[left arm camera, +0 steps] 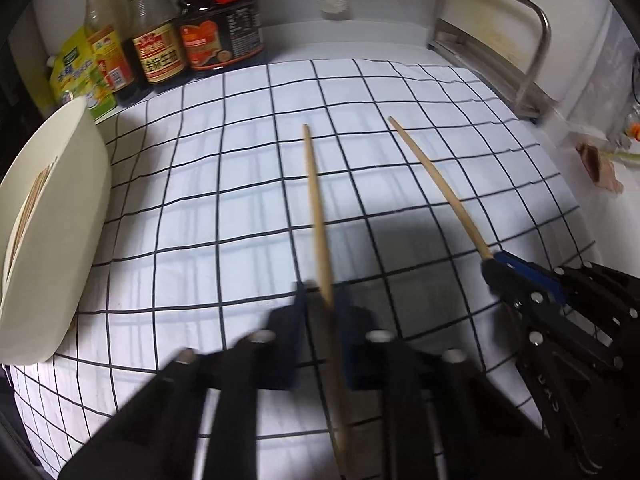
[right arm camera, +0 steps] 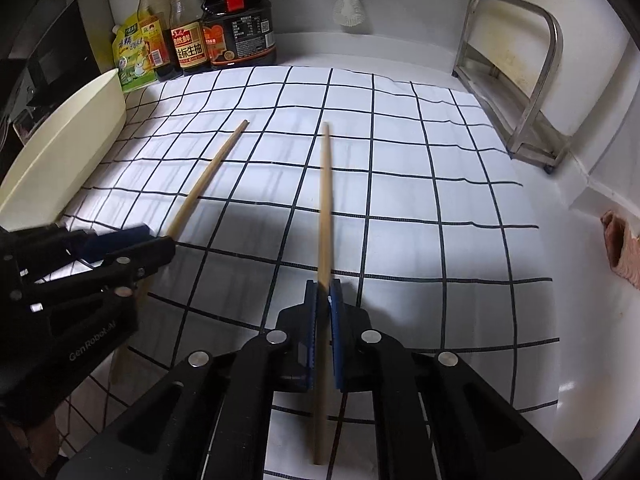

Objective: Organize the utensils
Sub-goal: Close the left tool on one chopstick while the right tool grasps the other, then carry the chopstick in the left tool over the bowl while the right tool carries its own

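Over the checked cloth [left arm camera: 224, 184], left gripper [left arm camera: 320, 292] and right gripper [right arm camera: 323, 288] tilted steeply down, side by side, each clamped on one chopstick [left arm camera: 316, 200] [right arm camera: 325, 200].

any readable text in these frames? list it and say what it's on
"GenRobot.AI": on the left gripper, side of its black body.
"金标生抽": yellow label of the soy sauce bottle.
Other bottle labels, the green-yellow pouch and the dark jug: print too small or blurred to read.

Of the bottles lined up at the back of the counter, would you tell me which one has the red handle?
The large dark jug, rightmost in the row: it is the widest, and the slimmer brown-labelled bottle and yellow-capped bottle to its left lack any handle.
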### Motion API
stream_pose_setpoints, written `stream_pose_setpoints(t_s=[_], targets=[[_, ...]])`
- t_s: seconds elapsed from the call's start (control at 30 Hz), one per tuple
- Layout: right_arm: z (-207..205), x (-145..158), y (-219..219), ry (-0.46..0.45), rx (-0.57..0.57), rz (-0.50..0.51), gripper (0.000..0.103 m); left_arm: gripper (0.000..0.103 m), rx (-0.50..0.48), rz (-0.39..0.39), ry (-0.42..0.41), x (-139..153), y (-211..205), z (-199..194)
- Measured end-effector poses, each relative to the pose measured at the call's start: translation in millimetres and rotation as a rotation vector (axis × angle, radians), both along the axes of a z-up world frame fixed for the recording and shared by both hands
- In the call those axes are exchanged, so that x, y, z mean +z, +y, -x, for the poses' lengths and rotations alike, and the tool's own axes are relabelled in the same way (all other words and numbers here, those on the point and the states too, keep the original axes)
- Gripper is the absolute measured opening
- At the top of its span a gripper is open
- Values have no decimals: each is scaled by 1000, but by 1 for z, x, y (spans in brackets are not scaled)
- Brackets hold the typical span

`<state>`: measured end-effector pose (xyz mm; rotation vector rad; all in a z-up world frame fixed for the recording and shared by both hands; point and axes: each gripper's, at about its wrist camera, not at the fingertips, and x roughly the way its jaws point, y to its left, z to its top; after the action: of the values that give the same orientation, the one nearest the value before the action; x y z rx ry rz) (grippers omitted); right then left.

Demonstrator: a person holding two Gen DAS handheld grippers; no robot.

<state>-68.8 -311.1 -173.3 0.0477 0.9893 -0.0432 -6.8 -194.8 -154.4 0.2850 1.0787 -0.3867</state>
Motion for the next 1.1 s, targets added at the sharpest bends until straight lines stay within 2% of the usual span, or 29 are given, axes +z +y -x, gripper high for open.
stream_pose_setpoints(t_s=[0.27,0.5,0.73,0.97,1.1], targets=[[4,18,3,-6,-39,-69,6,7,7,16,71,11,18,-6],[3,56,29,-56,-31,-102,6,7,21,74,8,62,57,-13],[-28,94,86,-124,65,-124,6,7,93,109,-77,106,114,-33],[-71,110,159,-148,195,-162,6,7,203,104,-115,127,185,-56],[-97,112,199,-132,255,-176,6,7,267,95,-125,132,226,-73]])
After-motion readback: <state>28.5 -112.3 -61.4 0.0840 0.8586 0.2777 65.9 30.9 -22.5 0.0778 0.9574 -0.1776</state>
